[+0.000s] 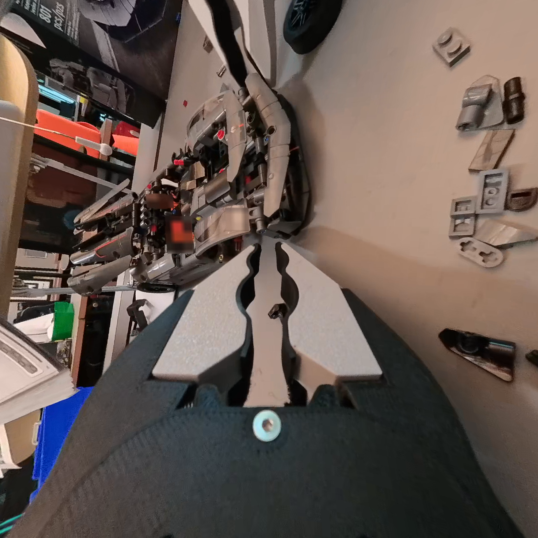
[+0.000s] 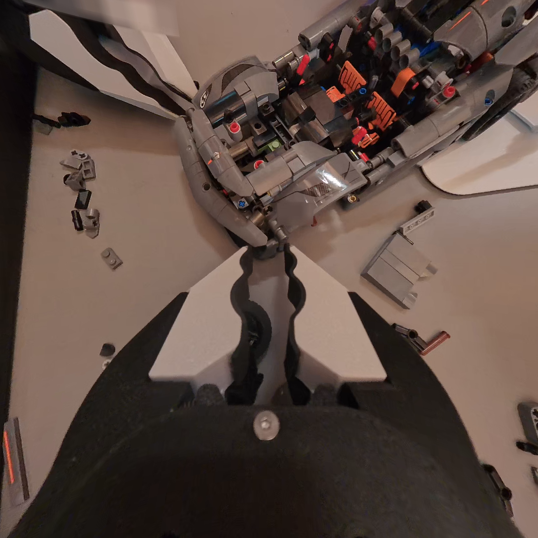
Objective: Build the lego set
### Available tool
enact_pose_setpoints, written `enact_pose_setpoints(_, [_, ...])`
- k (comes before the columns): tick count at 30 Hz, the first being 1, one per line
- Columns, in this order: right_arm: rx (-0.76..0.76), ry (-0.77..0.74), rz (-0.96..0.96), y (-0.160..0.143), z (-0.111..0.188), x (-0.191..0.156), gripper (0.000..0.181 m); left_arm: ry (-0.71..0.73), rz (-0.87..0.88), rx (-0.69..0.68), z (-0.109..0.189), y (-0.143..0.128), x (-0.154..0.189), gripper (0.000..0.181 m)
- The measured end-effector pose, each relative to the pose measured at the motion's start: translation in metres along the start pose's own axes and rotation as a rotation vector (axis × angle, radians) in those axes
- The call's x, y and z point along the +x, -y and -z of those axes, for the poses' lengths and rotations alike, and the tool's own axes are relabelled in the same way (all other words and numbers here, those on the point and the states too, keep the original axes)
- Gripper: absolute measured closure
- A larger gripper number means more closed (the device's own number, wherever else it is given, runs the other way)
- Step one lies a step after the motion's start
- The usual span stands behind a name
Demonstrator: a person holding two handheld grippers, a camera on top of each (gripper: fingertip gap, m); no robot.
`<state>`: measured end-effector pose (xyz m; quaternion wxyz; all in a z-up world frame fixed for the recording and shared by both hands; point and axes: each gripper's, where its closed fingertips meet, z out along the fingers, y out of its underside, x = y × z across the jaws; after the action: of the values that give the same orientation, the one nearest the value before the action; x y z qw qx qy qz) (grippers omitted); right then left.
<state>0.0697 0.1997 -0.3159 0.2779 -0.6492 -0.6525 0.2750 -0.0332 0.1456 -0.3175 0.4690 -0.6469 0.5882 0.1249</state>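
Observation:
The grey lego car (image 1: 221, 163), partly built with black, red and orange insides, lies on the beige table (image 1: 378, 174). My left gripper (image 1: 266, 245) has its fingertips nearly together at one front corner of the car, seemingly pinching a small pin there. My right gripper (image 2: 266, 248) is shut on a grey piece at the other front corner of the car (image 2: 305, 139). Each gripper shows in the other's view: the right one (image 1: 233, 52) at the top, the left one (image 2: 136, 70) at the top left. A small black piece (image 1: 276, 310) shows between the left fingers.
Loose grey plates and panels (image 1: 480, 189) and a black wheel (image 1: 311, 23) lie right of the car. The set's box (image 1: 87, 43) stands at the back. A grey block assembly (image 2: 398, 267), dark pins (image 2: 422, 340) and small grey parts (image 2: 81, 174) lie around. Spacing between my two grippers at the tips: around 12 cm.

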Motion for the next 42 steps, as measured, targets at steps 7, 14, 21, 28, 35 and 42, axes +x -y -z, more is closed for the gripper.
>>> enact_pose_setpoints(7, [0.01, -0.001, 0.02, 0.003, 0.004, -0.003, 0.163, -0.02, 0.04, -0.01, -0.005, -0.003, 0.0, 0.172])
enact_pose_setpoints(14, [-0.013, -0.021, 0.059, 0.003, 0.002, -0.007, 0.166, -0.038, 0.027, -0.017, -0.008, -0.002, 0.006, 0.175])
enact_pose_setpoints(21, [-0.012, -0.038, 0.071, 0.004, 0.001, -0.007, 0.17, -0.042, 0.037, -0.023, -0.009, -0.002, 0.006, 0.175])
enact_pose_setpoints(28, [-0.017, -0.042, 0.072, 0.004, 0.001, -0.007, 0.171, -0.039, 0.042, -0.036, -0.009, -0.002, 0.006, 0.176])
enact_pose_setpoints(35, [-0.063, -0.092, 0.108, 0.002, 0.003, -0.005, 0.17, -0.027, 0.015, -0.03, -0.01, -0.001, 0.006, 0.176])
enact_pose_setpoints(42, [-0.065, -0.118, 0.165, 0.006, 0.007, -0.009, 0.17, -0.016, -0.008, -0.031, -0.01, -0.001, 0.006, 0.181])
